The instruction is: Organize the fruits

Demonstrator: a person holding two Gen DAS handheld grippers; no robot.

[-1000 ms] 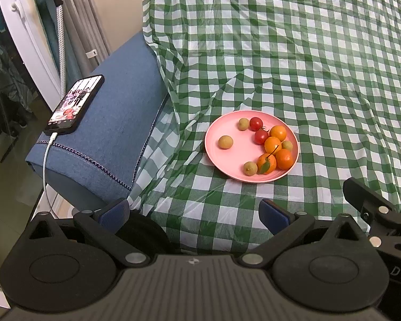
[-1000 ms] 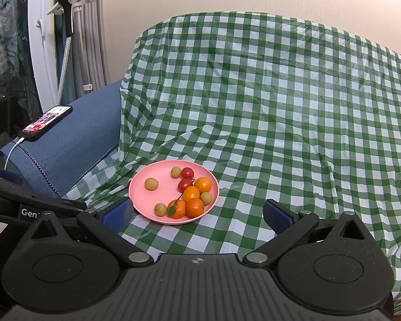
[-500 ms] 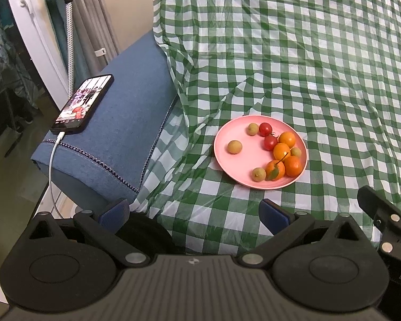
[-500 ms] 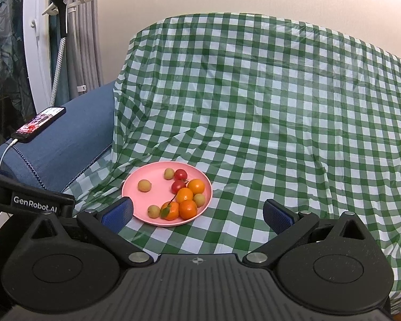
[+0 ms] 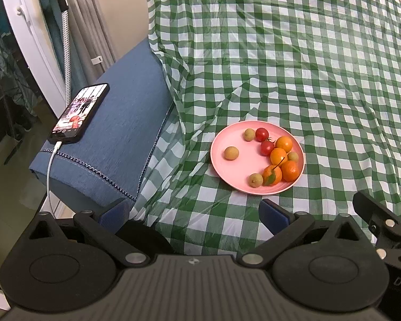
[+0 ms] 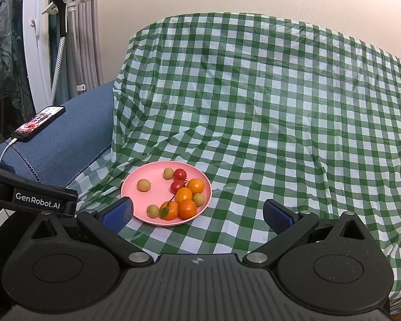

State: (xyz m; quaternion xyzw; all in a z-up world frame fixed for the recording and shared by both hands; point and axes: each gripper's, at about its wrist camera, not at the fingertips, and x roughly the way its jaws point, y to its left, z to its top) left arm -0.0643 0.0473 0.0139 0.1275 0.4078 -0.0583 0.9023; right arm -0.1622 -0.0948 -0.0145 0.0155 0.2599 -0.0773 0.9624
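Note:
A pink plate (image 5: 235,172) (image 6: 132,196) lies on a green checked cloth (image 5: 294,67) (image 6: 267,107). It holds several small oranges (image 5: 278,156) (image 6: 184,195), two red cherry tomatoes (image 5: 262,134) (image 6: 180,174) and several small yellow-green fruits (image 5: 231,153) (image 6: 143,185). My left gripper (image 5: 193,214) is open and empty, short of the plate's near rim. My right gripper (image 6: 197,215) is open and empty, its left finger (image 6: 117,214) beside the plate's near edge. Part of the right gripper shows at the right edge of the left wrist view (image 5: 382,222).
A blue cushioned armrest (image 5: 115,139) (image 6: 64,144) stands left of the cloth. A lit phone (image 5: 78,112) (image 6: 37,123) on a white cable (image 5: 49,171) lies on it. A steamer on a pole (image 6: 60,24) and curtains stand at the far left.
Both grippers have shifted a little; the plate now sits further right in the left wrist view and nearer the right gripper's fingers. Both stay open. The fruits have not moved.

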